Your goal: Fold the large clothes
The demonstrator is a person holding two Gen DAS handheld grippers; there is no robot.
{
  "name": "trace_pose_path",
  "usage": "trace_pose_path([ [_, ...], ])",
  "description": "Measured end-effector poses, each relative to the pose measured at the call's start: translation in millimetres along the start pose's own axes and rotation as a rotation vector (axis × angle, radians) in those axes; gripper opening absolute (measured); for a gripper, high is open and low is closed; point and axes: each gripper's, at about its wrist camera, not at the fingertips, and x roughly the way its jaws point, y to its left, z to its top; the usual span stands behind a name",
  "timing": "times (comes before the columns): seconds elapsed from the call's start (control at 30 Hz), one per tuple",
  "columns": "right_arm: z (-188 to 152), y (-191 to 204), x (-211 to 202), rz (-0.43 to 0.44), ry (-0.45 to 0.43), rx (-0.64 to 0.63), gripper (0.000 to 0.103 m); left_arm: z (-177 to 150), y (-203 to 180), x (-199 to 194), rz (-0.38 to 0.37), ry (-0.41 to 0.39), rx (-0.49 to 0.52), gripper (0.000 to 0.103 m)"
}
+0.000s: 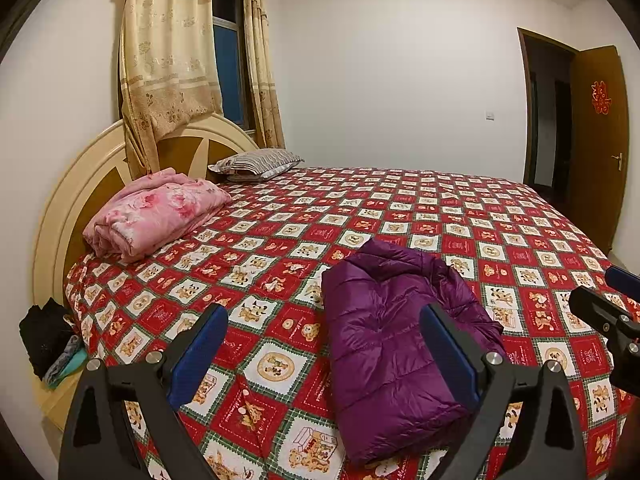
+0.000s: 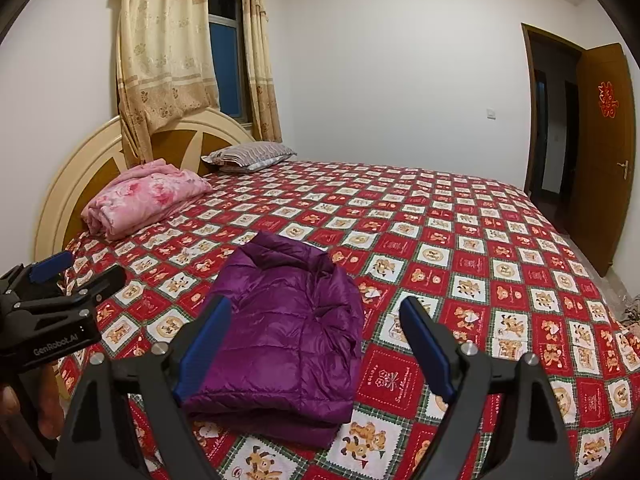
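Purple puffer jacket (image 2: 280,336) right up front, already folded into a thick rectangle, lying on the bed (image 2: 460,240) near its front edge. Both tongs spread wide and holding nothing: left tongs (image 1: 324,356) hovering with the jacket's left edge between the fingers but not touching, right tongs (image 2: 316,348) same deal over its right half. Looks basically done, or one last tidy away from it. Best bet for finishing: press the puffy top flat so trapped air doesn't spring the fold open, square up the loose collar end at the far side, then pinch the bundle by both short edges together if moving it. Slippery shell fabric, so grab through all layers, not just the top one. Pink floral blanket (image 1: 156,212) and striped pillow (image 1: 256,162) sitting well apart by the headboard corner, no obstruction.
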Motion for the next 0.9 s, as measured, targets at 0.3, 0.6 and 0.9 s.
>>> trace_pose_path([
  [0.3, -1.3, 2.3, 0.3, 0.000, 0.001, 0.001, 0.089, -0.9, 0.2, 0.9, -0.002, 0.003, 0.001, 0.097],
  [0.6, -0.6, 0.7, 0.1, 0.002, 0.000, 0.002, 0.089, -2.7, 0.3, 2.3, -0.010, 0.008, 0.001, 0.097],
  [0.9, -1.9, 4.4, 0.7, 0.003, -0.003, 0.004, 0.089, 0.5, 2.3, -0.5, -0.009, -0.013, 0.003, 0.097],
])
